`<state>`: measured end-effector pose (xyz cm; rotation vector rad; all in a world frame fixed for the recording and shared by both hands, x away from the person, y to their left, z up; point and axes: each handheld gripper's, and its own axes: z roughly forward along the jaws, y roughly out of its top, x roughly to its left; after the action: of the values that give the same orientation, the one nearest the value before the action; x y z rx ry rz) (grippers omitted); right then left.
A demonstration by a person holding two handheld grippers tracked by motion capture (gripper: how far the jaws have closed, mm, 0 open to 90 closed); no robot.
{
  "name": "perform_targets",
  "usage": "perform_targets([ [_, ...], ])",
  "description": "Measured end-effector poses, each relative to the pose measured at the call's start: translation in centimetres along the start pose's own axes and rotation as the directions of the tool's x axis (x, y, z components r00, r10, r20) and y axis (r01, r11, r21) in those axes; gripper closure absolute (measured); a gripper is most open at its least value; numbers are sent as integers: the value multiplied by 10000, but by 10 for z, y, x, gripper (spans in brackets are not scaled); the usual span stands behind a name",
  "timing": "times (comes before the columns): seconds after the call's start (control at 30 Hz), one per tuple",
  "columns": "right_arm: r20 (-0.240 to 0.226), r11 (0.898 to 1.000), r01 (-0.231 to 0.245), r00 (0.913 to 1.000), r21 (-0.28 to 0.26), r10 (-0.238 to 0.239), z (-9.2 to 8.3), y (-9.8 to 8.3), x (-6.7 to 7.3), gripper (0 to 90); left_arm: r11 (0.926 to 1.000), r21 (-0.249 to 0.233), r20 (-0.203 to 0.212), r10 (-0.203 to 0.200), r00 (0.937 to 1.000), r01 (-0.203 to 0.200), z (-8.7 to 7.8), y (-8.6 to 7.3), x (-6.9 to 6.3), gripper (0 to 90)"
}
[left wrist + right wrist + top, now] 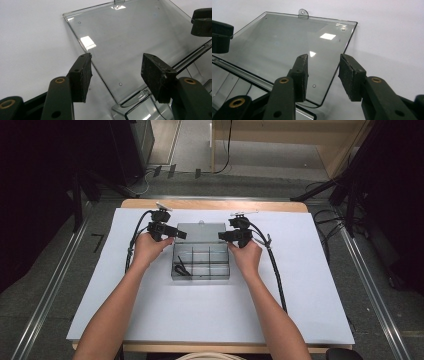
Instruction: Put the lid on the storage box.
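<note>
place: lab or recording studio | table: wooden table (215,205) under a white sheet (210,305) | surroundings: black stand legs (325,192) and dark curtains at both sides | floor: grey carpet with metal rails (50,295) and loose cables (330,227) | back: pale wooden furniture (280,135)

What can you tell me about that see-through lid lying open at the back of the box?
The lid is a flat sheet of clear plastic, glossy with glare spots, with a small hanging tab at its far edge. It lies fully open, flat on the white table cover, hinged to the divided clear box. Each side edge sits between an open claw's pads, apparently untouched.
</note>
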<state>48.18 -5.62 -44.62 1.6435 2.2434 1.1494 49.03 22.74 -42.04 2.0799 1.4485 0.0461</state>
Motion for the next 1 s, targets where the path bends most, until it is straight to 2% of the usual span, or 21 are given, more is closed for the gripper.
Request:
perform_targets([
  [0.27, -25, 9979, -541, 9985, -344, 540, 4, -5, -1, 589, 9999, 49, -47, -88, 9999, 89, 2, 0, 1, 419],
  [0.57, -190, 9903, -1238, 9922, -629, 1228, 9, -9, -1, 535, 9998, 125, -75, -122, 9999, 123, 6, -1, 2, 415],
  [0.8, -514, 9793, -1886, 9814, -738, 1851, 12, -13, -3, 514, 9991, 69, 117, -422, 9990, 422, 8, -2, 5, 387],
  [1.0, -560, 9749, -2130, 9762, -650, 2096, 12, -13, -3, 508, 9962, 14, 476, -867, 9951, 867, 10, -4, 9, 370],
])
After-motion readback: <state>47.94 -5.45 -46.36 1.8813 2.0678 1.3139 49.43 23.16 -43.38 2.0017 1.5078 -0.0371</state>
